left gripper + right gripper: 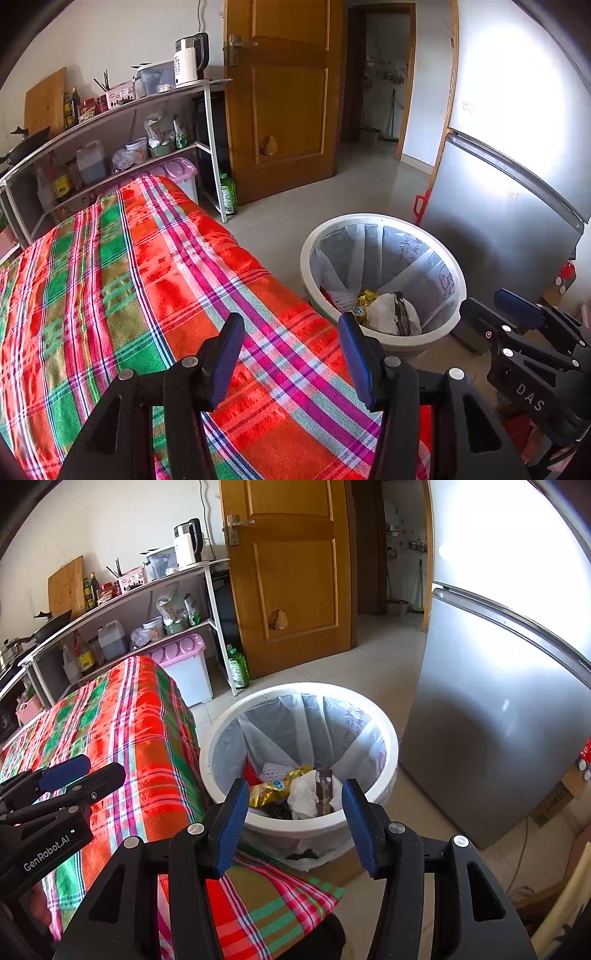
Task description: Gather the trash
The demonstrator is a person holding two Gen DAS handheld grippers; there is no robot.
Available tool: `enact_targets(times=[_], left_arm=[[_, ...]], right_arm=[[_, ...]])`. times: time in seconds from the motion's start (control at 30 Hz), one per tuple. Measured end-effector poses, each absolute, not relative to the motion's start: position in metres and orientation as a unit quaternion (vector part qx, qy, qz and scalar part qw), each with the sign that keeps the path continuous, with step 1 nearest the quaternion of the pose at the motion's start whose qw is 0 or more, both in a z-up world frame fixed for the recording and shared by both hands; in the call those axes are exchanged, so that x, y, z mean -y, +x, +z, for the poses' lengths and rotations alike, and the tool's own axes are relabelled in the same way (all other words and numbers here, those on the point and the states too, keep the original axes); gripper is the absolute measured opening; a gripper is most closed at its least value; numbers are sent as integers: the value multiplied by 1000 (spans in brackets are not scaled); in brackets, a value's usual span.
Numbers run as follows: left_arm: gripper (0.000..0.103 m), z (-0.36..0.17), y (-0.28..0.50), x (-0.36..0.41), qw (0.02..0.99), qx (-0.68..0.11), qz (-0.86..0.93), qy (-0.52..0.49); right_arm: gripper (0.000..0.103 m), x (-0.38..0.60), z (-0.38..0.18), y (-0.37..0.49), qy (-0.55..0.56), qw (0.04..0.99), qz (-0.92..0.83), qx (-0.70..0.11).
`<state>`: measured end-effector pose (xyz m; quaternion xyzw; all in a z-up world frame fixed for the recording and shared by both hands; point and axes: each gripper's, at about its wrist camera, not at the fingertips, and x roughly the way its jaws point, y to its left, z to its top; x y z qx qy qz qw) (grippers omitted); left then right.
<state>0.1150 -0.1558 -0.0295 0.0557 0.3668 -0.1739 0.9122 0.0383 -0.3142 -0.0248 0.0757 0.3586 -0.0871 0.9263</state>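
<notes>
A white trash bin (pixel 384 343) (pixel 295 825) with a clear liner stands on the floor beside the table. Inside lie a crumpled white tissue (pixel 304 797), a yellow snack wrapper (pixel 275 790) and a brown wrapper (pixel 324 792); the same trash shows in the left wrist view (pixel 388 314). My left gripper (pixel 291 360) is open and empty above the plaid tablecloth (pixel 147 280). My right gripper (pixel 291 825) is open and empty, held over the bin's near rim. The right gripper also shows at the edge of the left wrist view (pixel 524 317), and the left gripper shows in the right wrist view (pixel 79 771).
A grey fridge (pixel 491 709) stands right of the bin. A metal shelf (pixel 110 110) with a kettle (pixel 190 59), bottles and jars lines the wall. A pink-lidded box (pixel 186 664) and a green bottle (pixel 238 668) sit by the wooden door (pixel 295 572). A cardboard box (pixel 554 797) lies at right.
</notes>
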Motion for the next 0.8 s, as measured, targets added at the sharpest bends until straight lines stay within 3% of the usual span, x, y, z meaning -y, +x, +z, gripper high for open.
enact_targets(times=[0.8], left_arm=[[53,-29,114,156,913,-366,-170,59]], right_arm=[[53,313,-25,38,77,927,-87,-358]])
